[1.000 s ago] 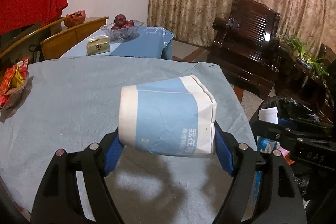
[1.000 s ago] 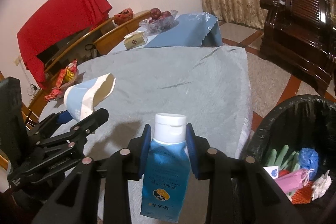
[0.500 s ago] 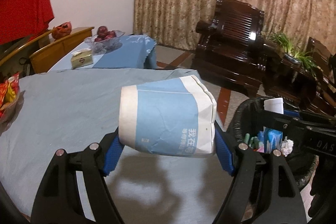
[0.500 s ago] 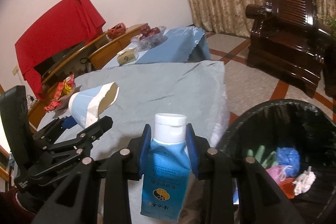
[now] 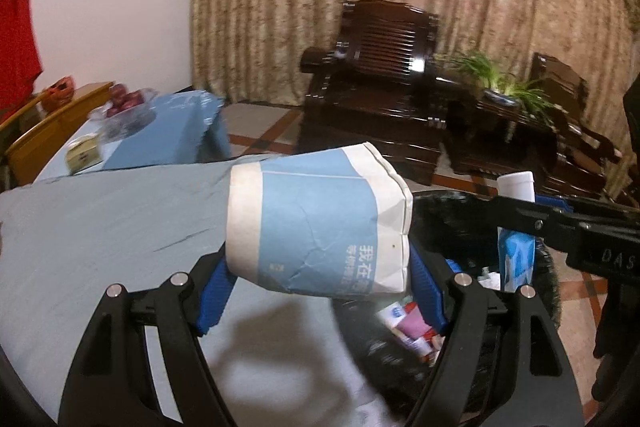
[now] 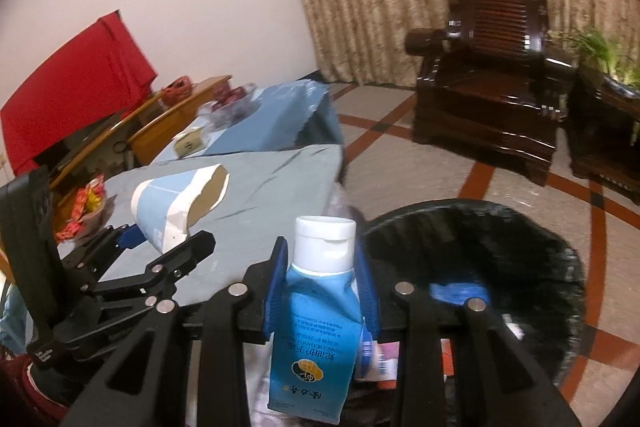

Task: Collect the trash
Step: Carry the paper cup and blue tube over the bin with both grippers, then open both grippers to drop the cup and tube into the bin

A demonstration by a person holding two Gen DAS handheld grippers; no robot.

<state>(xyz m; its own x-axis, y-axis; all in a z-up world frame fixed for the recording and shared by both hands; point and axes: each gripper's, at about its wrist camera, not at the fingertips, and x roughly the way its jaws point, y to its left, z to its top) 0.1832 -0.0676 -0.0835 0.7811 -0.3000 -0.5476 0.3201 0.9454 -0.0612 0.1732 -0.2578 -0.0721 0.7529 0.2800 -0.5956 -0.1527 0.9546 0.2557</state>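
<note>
My left gripper [image 5: 320,287] is shut on a crushed blue and white paper cup [image 5: 316,223], held on its side at the table's right edge, just beside the black-lined trash bin [image 5: 448,219]. The cup also shows in the right wrist view [image 6: 176,203]. My right gripper [image 6: 322,291] is shut on a blue tube with a white cap [image 6: 320,315], held cap-up over the near rim of the bin [image 6: 520,227]. The tube also shows in the left wrist view [image 5: 516,227]. The bin holds several pieces of trash.
A table with a grey-blue cloth [image 5: 100,227] lies to the left. A snack bag [image 6: 86,207] sits at its far left. A second table [image 6: 256,123] holds a fruit bowl and a box. Dark wooden armchairs [image 6: 492,67] and a plant stand behind the bin.
Both grippers have swung right, away from the table and toward the bin. The tube is now over the bin's rim and the cup is at the table's edge. Both grips are unchanged.
</note>
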